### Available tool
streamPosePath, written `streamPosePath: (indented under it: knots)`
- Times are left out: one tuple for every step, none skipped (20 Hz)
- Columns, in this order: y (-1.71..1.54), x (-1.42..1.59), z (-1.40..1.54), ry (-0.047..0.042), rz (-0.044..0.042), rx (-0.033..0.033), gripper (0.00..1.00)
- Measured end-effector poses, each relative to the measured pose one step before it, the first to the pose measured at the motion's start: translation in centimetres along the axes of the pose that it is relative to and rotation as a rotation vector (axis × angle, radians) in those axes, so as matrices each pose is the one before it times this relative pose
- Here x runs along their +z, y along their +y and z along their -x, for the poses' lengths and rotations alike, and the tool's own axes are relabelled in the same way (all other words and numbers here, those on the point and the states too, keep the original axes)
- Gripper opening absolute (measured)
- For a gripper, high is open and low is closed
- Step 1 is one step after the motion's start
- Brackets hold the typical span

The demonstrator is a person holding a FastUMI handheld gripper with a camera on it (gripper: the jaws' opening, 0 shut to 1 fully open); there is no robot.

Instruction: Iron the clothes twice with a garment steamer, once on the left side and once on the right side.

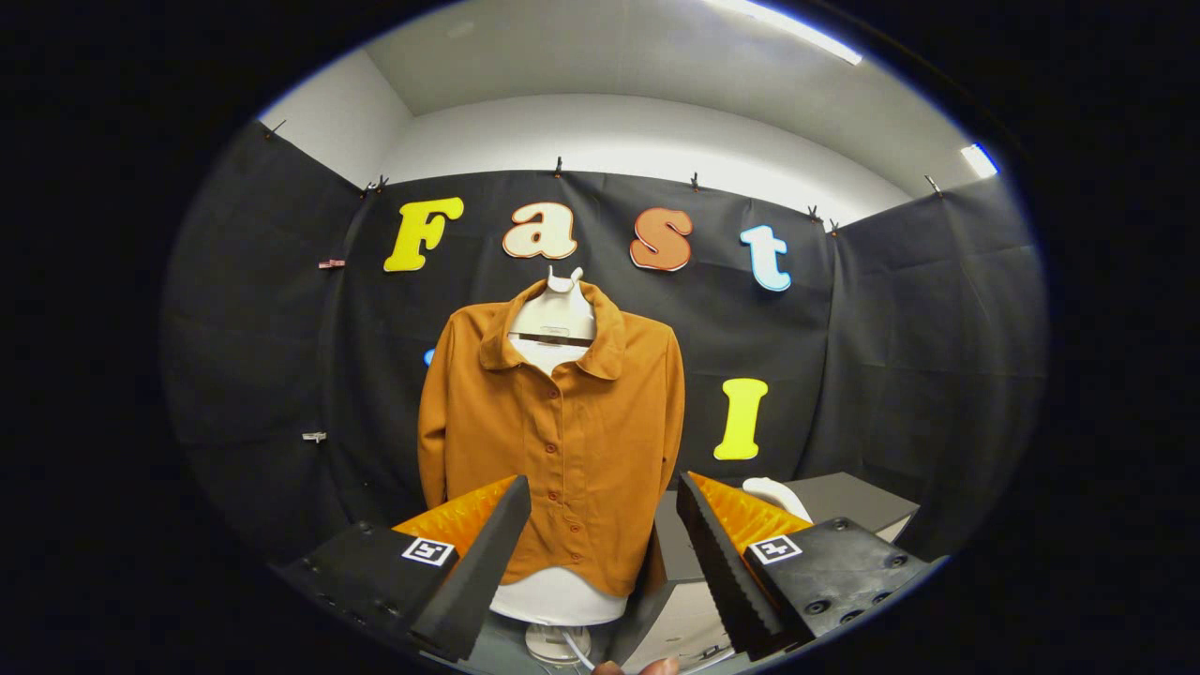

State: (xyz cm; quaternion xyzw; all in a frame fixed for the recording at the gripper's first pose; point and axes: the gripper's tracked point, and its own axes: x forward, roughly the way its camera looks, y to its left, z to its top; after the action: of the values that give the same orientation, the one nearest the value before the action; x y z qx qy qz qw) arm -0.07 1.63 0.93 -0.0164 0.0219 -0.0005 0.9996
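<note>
Tongs (pixel 600 553) gape wide, gripping nothing. Beyond them an orange shirt (pixel 562 441) hangs on a mannequin: soft, light cloth. A white handle (pixel 776 495), probably the steamer's, rises right; rigid, likely hefty, best gripped there.

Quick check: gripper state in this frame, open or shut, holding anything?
Gripper: open, holding nothing; fingers spread, with the orange shirt on its mannequin beyond them.

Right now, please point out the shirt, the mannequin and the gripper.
shirt (pixel 572 441): gripper view, on the buttoned front, mid chest.
mannequin (pixel 559 594): gripper view, on the bare white torso below the hem.
gripper (pixel 600 520): gripper view, midway between its open fingertips, nothing held.
</note>
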Motion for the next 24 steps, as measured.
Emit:
streamPosePath:
  knots:
    - [0.122, 0.211, -0.063, 0.0065, 0.00555, 0.00448, 0.98]
    - [-0.243, 0.134, -0.243, -0.00129, 0.00526, 0.00098, 0.98]
    - [-0.192, 0.083, -0.083, 0.00557, 0.00025, 0.00194, 0.98]
    - [-0.256, 0.084, -0.103, -0.00359, -0.00783, -0.00169, 0.98]
    - [-0.751, -0.065, -0.247, -0.00237, -0.0088, -0.01825, 0.98]
    - [-0.829, -0.286, -0.414, 0.00295, -0.00158, -0.01524, 0.98]
    - [-0.627, -0.281, -0.258, 0.00791, 0.00573, -0.0125, 0.98]
    - [-0.854, -0.283, -0.309, 0.01063, 0.00438, -0.01724, 0.98]
    - [-1.034, -0.175, -0.433, 0.01356, -0.00748, -0.01052, 0.98]
    - [-0.978, -0.013, -0.389, 0.01507, -0.0107, -0.00927, 0.98]
    - [-1.034, -0.013, -0.458, 0.0185, -0.00147, -0.00175, 0.98]
    - [-1.227, 0.136, -0.668, 0.0154, 0.00836, -0.01161, 0.98]
    - [-1.543, -0.053, -0.689, 0.02214, 0.01338, -0.01134, 0.98]
    - [-1.394, -0.315, -0.638, 0.02579, 0.0139, -0.0024, 0.98]
    - [-1.213, -0.164, -0.811, 0.02495, 0.01308, -0.00299, 0.98]
    - [-1.464, -0.085, -1.039, 0.023, 0.01068, -0.00144, 0.98]
    - [-1.439, -0.196, -1.191, 0.03099, 0.00092, -0.00096, 0.98]
    - [-1.078, -0.308, -1.201, 0.0285, -0.01077, 0.01488, 0.98]
    - [-1.319, -0.681, -1.249, 0.04757, -0.00654, 0.00162, 0.98]
    - [-1.391, -0.667, -1.356, 0.03788, -0.00146, 0.00208, 0.98]
    - [-1.398, -0.496, -1.387, 0.03625, 0.00167, -0.00376, 0.98]
    - [-1.243, -0.557, -1.479, 0.03896, 0.00121, 0.00013, 0.99]
    - [-1.24, -0.563, -1.394, 0.0348, -0.00945, -0.00341, 0.99]
    - [-0.943, -0.608, -1.368, 0.03942, -0.00419, 0.00317, 0.99]
